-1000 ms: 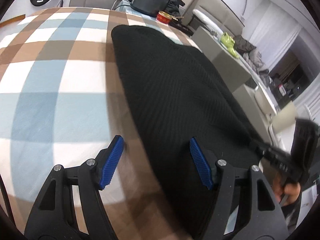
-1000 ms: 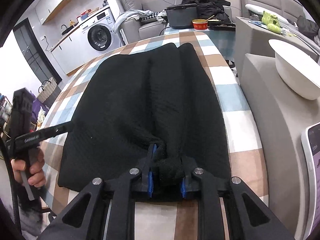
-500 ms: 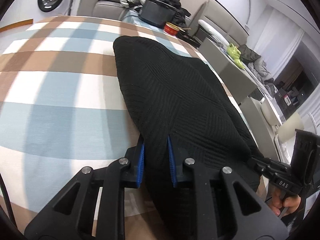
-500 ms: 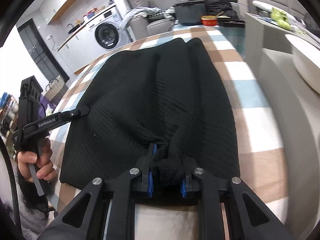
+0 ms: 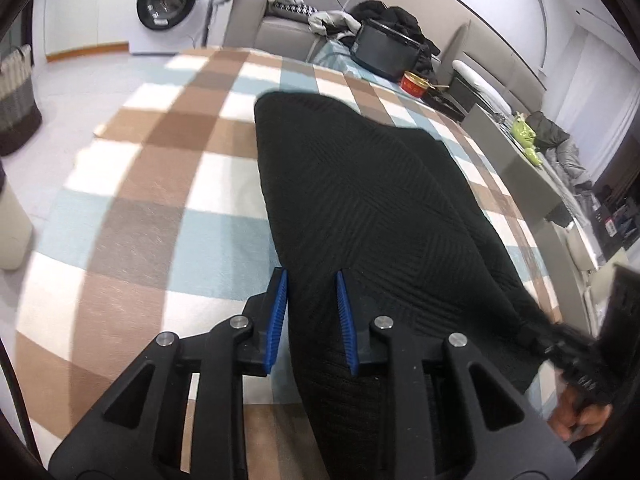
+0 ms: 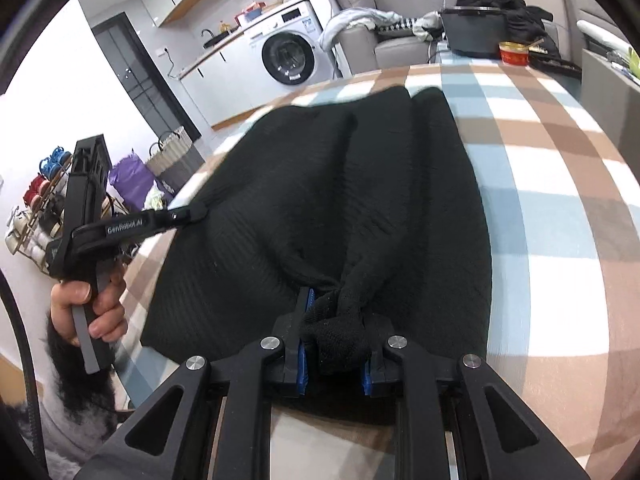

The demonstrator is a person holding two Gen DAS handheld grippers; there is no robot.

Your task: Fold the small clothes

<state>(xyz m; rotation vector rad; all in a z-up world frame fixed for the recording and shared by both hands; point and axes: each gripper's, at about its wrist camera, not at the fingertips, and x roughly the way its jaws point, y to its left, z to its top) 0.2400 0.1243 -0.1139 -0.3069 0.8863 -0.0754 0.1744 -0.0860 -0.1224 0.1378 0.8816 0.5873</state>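
A black knit garment [image 5: 360, 208] lies lengthwise on the checked tablecloth [image 5: 152, 216]; it also shows in the right wrist view [image 6: 320, 200]. My left gripper [image 5: 312, 312] is shut on the garment's near left edge, lifted off the cloth. My right gripper [image 6: 334, 340] is shut on a bunched fold of the near hem. The left gripper [image 6: 188, 214] shows in the right wrist view at the garment's left edge, and the right gripper's body [image 5: 580, 356] shows at the lower right of the left wrist view.
A black pot [image 5: 384, 52] and a red tin [image 5: 414, 82] stand at the table's far end. A grey counter [image 5: 520, 168] runs along the right. A washing machine [image 6: 290, 58], sofa and baskets stand beyond the table's left side.
My left gripper closed on the garment's left edge and has risen with it. My right gripper kept its hold on the hem and lifted it; both views have pulled up and back.
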